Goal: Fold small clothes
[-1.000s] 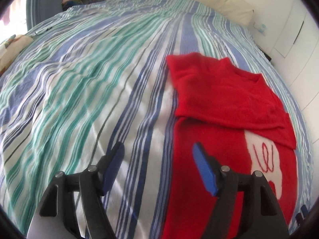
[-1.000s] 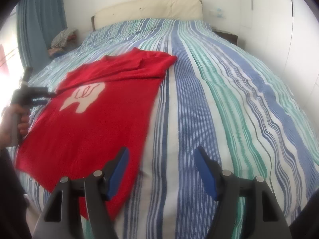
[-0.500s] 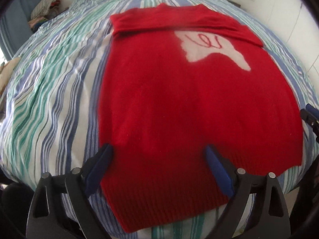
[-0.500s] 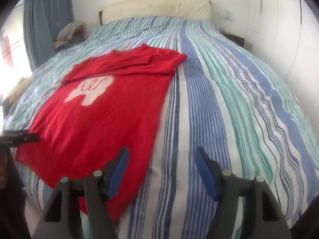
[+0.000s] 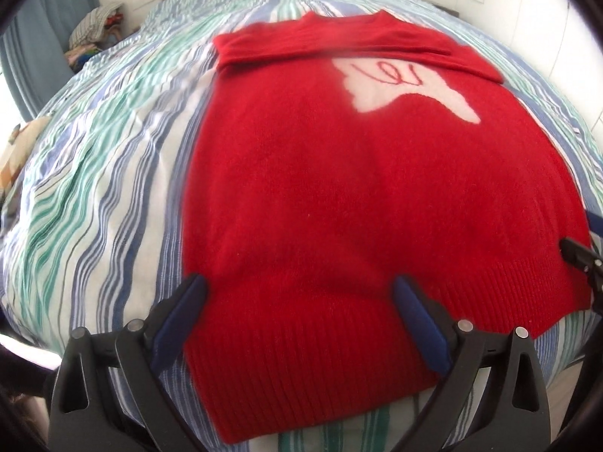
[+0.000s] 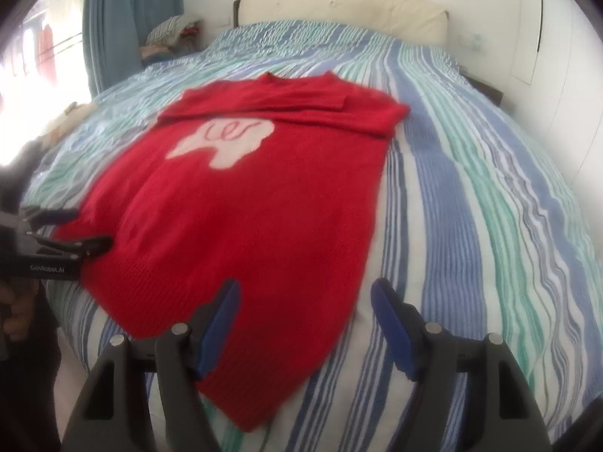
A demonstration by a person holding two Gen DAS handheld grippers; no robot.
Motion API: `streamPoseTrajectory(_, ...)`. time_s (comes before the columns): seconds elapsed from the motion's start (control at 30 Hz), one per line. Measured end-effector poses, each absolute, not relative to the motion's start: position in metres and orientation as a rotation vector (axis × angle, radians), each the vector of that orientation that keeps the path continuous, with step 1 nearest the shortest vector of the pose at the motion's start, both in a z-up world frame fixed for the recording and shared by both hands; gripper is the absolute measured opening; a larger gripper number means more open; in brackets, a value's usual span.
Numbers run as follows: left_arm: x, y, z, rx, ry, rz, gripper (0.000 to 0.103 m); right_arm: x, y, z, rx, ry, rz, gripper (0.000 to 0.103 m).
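A red knitted sweater [image 5: 358,196] with a white patch on the chest lies flat on the striped bed [image 5: 113,173], its sleeves folded across the top and its ribbed hem toward me. My left gripper [image 5: 297,286] is open and empty, its blue pads straddling the hem's left part just above it. My right gripper [image 6: 305,290] is open and empty over the sweater's [image 6: 245,203] lower right corner. The left gripper also shows in the right wrist view [image 6: 71,229] at the sweater's left hem corner, and the right gripper's tip shows in the left wrist view [image 5: 580,260].
The bed's near edge runs just under both grippers. A cream headboard [image 6: 339,7] stands at the far end, with a pile of clothes [image 6: 169,34] and a blue curtain [image 6: 124,19] at the far left. White wall and cupboard doors [image 6: 546,37] close the right side.
My left gripper has swung from the sweater's side round to its hem and moved closer. My right gripper has shifted left, now over the sweater's lower right corner. Both stay open.
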State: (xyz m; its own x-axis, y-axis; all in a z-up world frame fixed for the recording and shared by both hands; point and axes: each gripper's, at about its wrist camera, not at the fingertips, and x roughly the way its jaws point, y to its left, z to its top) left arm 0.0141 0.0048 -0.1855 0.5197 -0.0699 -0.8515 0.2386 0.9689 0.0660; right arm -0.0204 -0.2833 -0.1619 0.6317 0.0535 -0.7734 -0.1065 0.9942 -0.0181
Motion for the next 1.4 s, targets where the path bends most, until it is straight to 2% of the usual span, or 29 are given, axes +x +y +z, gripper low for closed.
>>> streamPoseTrajectory(0.07,0.015,0.005,-0.187,0.181,1.005,-0.185,0.100,-0.014,-0.284,-0.182,-0.057,0.978,0.076,0.073)
streamPoseTrajectory(0.13,0.014,0.004,-0.187,0.184,1.001,-0.181,0.100,-0.014,-0.289,-0.186,-0.034,0.977,0.066,0.081)
streamPoseTrajectory(0.23,0.013,0.003,-0.188,0.197,0.991,-0.179,0.100,-0.011,-0.290,-0.189,-0.043,0.988,0.054,0.086)
streamPoseTrajectory(0.57,-0.003,0.026,-0.180,0.208,1.093,-0.256,0.102,-0.025,-0.304,-0.189,-0.055,1.071,0.058,0.093)
streamPoseTrajectory(0.83,-0.024,0.070,-0.175,0.108,1.210,-0.190,0.101,-0.025,-0.320,-0.183,0.019,1.108,0.024,0.093)
streamPoseTrajectory(0.93,-0.033,0.092,-0.161,0.087,1.189,-0.135,0.100,-0.028,-0.332,-0.177,0.030,1.125,-0.015,0.093)
streamPoseTrajectory(1.1,-0.029,0.124,-0.125,-0.135,1.097,-0.167,0.101,-0.042,-0.370,-0.146,0.157,1.088,-0.094,0.092)
streamPoseTrajectory(1.2,-0.017,0.119,-0.140,-0.207,1.132,-0.231,0.100,-0.046,-0.382,-0.125,0.283,1.048,-0.038,0.092)
streamPoseTrajectory(1.27,-0.011,0.109,-0.161,-0.191,1.181,-0.228,0.095,-0.040,-0.380,-0.128,0.415,1.076,0.056,0.092)
streamPoseTrajectory(1.3,-0.010,0.105,-0.170,-0.181,1.205,-0.223,0.086,-0.037,-0.376,-0.136,0.491,1.111,0.110,0.092)
streamPoseTrajectory(1.33,-0.008,0.100,-0.173,-0.172,1.220,-0.218,0.083,-0.034,-0.372,-0.145,0.563,1.148,0.155,0.089)
streamPoseTrajectory(1.4,-0.013,0.095,-0.172,-0.169,1.208,-0.211,0.083,-0.034,-0.362,-0.165,0.679,1.203,0.220,0.081)
